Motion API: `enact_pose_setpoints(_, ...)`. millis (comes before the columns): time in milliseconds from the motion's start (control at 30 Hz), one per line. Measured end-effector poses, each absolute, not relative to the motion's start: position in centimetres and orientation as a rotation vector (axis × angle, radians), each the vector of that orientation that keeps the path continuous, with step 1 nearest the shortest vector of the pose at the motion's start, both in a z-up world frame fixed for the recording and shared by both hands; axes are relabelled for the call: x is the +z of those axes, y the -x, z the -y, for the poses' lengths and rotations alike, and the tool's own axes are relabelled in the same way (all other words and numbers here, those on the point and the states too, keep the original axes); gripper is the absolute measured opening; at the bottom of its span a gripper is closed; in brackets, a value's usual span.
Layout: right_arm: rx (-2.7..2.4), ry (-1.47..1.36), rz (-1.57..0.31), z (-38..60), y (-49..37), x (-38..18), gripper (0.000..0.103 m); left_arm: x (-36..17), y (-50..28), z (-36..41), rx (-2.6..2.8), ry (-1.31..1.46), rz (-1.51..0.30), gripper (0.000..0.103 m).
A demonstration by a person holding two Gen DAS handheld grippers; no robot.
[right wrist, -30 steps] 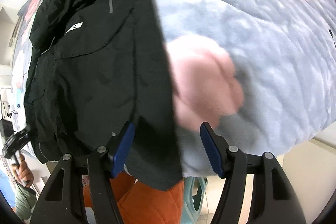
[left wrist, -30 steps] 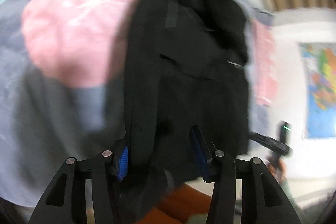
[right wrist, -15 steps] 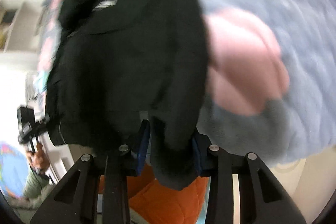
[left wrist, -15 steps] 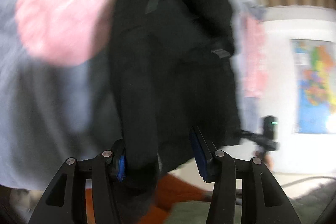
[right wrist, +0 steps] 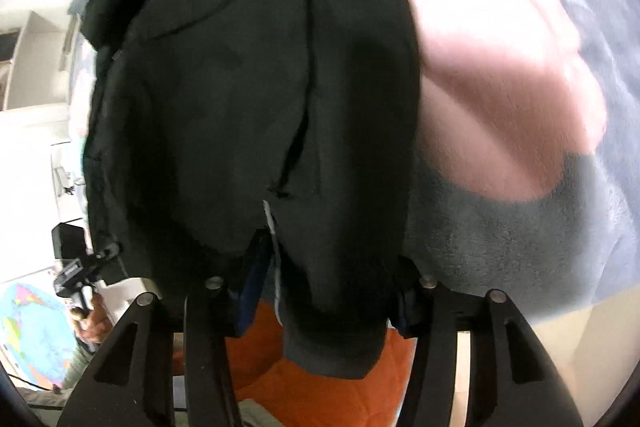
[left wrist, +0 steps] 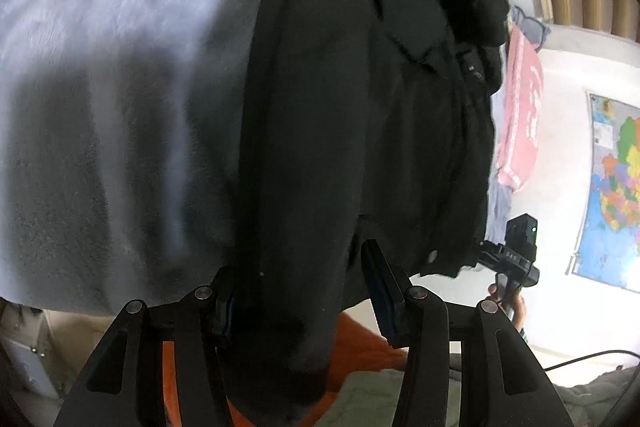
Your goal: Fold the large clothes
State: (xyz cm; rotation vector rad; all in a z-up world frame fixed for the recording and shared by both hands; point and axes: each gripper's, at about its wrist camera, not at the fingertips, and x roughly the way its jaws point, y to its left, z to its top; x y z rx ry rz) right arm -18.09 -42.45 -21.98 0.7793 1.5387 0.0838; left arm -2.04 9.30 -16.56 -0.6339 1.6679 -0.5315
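Jacket (left wrist: 360, 115) fabric is filling both views: a black jacket lying lengthwise away from the cameras on a grey blanket (left wrist: 100, 131) with pink patches, its collar end far off and its sleeve cuffs nearest. The left gripper (left wrist: 300, 303) is pinching one thick sleeve between its blue pads. The right gripper (right wrist: 328, 291) is clamping the other sleeve, whose ribbed cuff is hanging below the fingers. A white logo, probably on the chest, is showing in the right view.
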Motion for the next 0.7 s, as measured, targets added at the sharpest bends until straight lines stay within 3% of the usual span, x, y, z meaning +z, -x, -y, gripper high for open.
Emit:
enact_pose_setpoints(33,0.094,-0.777,-1.526,42.4,17.9,-21.6,0.057,-16.2,1.7,-8.8,-0.536,0.635,-1.655,0.051)
enact_pose_setpoints(67,0.101,-0.767,-1.508,42.2,17.7,-21.1,0.047,-15.6,1.3,-8.3,-0.532,0.611,-1.638,0.046)
enact_pose_setpoints(100,0.113,-0.743,-1.497,41.7,17.2,-20.4,0.028,-15.3,1.0,-7.8,-0.53,0.592,-1.63,0.03)
enact_pose_setpoints(133,0.12,-0.714,-1.491,41.4,16.8,-19.8,0.026,-14.9,0.5,-7.6,-0.525,0.58,-1.622,0.022)
enact_pose_setpoints(167,0.122,-0.696,-1.469,41.3,16.5,-19.0,0.024,-14.5,0.2,-7.6,-0.52,0.588,-1.61,0.021)
enact_pose_setpoints(367,0.133,-0.7,-1.347,43.2,15.9,-14.6,0.022,-9.6,-3.3,-7.6,-0.546,0.642,-1.448,0.016)
enact_pose_setpoints(700,0.161,-0.829,-1.147,47.5,11.1,-8.3,0.022,-2.3,-9.7,-9.9,-0.597,0.699,-1.25,0.016)
